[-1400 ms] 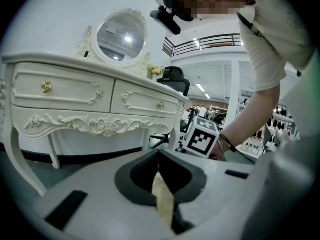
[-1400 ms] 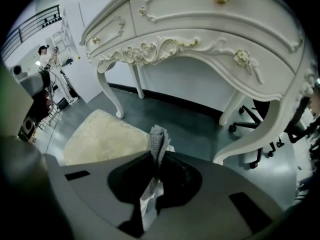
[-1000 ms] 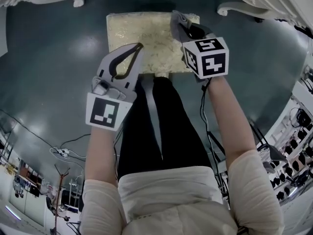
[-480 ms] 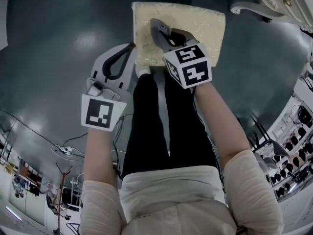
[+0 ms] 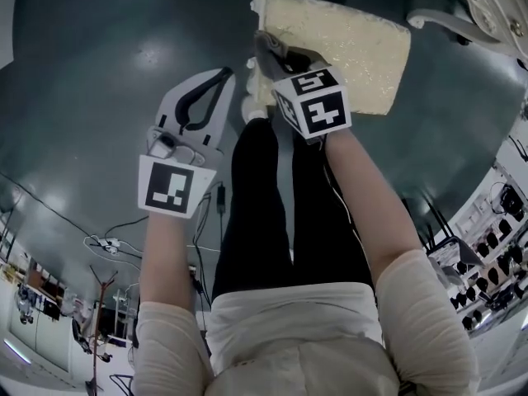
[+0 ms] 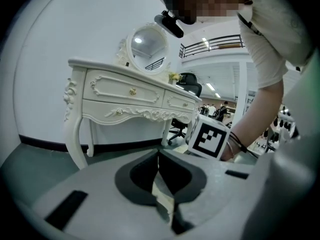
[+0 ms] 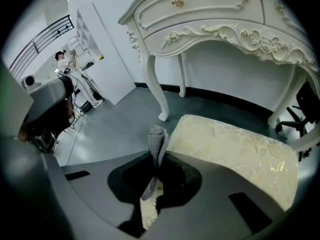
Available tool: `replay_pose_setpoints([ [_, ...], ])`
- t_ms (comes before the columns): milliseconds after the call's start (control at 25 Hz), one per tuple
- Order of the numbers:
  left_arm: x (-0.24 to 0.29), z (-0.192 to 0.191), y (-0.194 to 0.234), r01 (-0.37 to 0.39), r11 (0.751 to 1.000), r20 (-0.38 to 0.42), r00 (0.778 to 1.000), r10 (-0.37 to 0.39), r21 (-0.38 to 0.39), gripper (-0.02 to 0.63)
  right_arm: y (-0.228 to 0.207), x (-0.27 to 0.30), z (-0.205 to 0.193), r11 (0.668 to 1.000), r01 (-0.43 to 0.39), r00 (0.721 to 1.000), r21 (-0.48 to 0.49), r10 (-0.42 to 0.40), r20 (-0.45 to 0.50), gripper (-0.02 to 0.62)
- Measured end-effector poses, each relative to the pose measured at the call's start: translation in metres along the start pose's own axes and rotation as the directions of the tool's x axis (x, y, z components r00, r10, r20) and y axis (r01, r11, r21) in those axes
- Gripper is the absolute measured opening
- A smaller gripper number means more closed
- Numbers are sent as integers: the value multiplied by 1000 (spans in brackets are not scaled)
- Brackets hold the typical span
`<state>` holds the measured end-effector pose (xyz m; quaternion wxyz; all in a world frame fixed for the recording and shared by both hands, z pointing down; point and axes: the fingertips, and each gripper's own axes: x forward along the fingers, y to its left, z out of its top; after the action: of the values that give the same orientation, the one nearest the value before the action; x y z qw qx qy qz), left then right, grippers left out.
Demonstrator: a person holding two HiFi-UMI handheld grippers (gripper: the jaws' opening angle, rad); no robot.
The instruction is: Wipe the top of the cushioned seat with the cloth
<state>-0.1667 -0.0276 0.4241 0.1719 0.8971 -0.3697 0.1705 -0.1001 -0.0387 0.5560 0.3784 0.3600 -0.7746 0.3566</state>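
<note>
While my right claw (image 5: 266, 46) is clamped tight on the grey cloth (image 7: 157, 136) | cloth is over the left edge of the pale cushioned seat (image 5: 355, 44), contact unclear | my left claw (image 5: 224, 74) is closed on nothing, over the dark floor (image 5: 99, 81) just beside the seat.

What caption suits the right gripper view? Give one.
Right gripper pinching grey cloth over cream cushioned seat, white dressing table behind.
</note>
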Motion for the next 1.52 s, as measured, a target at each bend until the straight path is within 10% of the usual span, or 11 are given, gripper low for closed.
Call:
replay_pose_setpoints([
  [1520,109,18,-118,16,998,-39,999,-14,57,2,-154,-74,-73,995,55,998,79,-54,-14,26],
])
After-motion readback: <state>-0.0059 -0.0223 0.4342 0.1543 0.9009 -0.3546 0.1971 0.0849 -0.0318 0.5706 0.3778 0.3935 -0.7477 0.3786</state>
